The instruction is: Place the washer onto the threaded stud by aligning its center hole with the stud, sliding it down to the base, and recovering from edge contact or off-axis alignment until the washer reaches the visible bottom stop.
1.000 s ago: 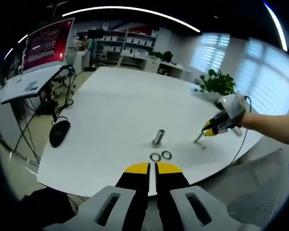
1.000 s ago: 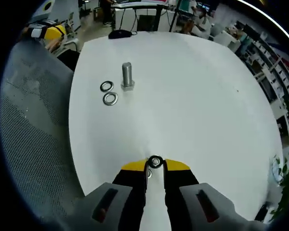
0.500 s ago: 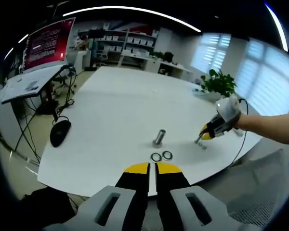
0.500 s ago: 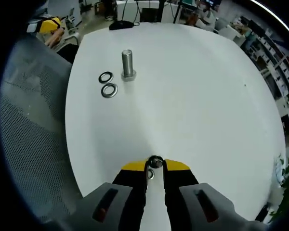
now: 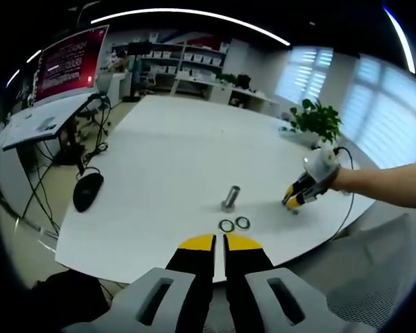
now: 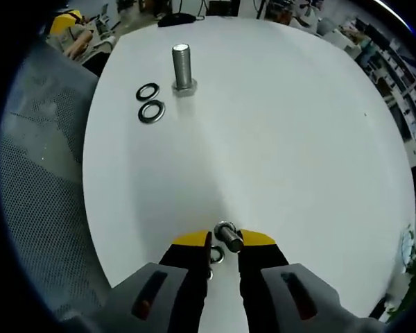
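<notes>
White table (image 6: 277, 125), yellow-tipped black jaws

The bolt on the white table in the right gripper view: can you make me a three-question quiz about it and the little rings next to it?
1. Where do the loose washers lie?
A. threaded on the stud
B. on the table beside the stud
C. on the floor

2. How many washers lie beside the stud?
A. one
B. two
C. five

3. How does the stud stand?
A. upright on its head
B. flat on its side
C. upside down in a cup

Answers:
1 B: both rings lie flat on the white table, close to the stud but apart from it.
2 B: two rings show side by side there.
3 A: its wide head rests on the table and the shaft points up.
</notes>
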